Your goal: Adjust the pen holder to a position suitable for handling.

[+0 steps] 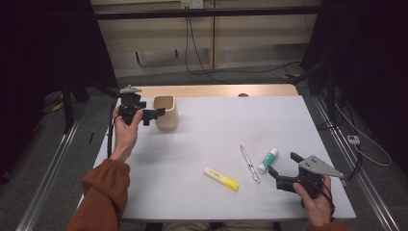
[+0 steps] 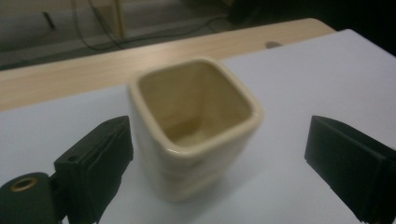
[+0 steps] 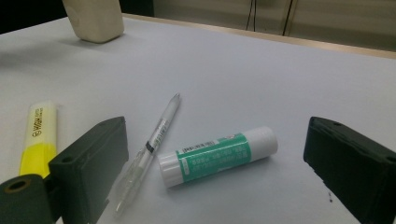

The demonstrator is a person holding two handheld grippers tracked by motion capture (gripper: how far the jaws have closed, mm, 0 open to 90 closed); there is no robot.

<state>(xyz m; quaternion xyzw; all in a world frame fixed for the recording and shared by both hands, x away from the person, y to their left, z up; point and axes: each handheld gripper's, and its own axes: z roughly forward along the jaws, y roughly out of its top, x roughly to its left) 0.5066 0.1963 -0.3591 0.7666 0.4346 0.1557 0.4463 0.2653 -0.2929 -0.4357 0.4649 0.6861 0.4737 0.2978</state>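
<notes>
A: Status on left gripper [image 1: 155, 114]?

B: Jaws spread wide, nothing held. Hovering at the cream square cup [image 1: 166, 111], far-left on the white table sheet [image 1: 216, 125]. In left gripper view, cup [image 2: 194, 126] sits upright between the jaws, nearer the left one; cannot tell whether that one touches the wall. Cup looks empty.

A: Right gripper [image 1: 285, 168]?

B: Also open, empty. Low at near-right of table. In right gripper view, green-and-white glue stick [image 3: 217, 155] lying on its side between the jaws, apart from both. Clear pen [image 3: 148, 149] just beside it, by the left jaw. Yellow highlighter [image 3: 38, 137] further left, outside the jaws.

A: Handling on the cup?

B: Looks glazed ceramic: rigid, probably weighty for its size, slick surface, chips if dropped or knocked. Best taken across two opposite flat walls, mid-height or a bit above, pads flat. Avoid rounded corners, likely to twist out. Rim-only pinch risky.

A: Glue stick?

B: Light, stiff plastic, round, so prone to rolling off on contact. Grab across the labelled barrel at the middle, jaws square to its axis. Cap end less safe, might pull off.

A: Hazards?

B: Pen close to the stick, easy to catch with the left jaw. Cup tipping if nudged high before closing.
</notes>
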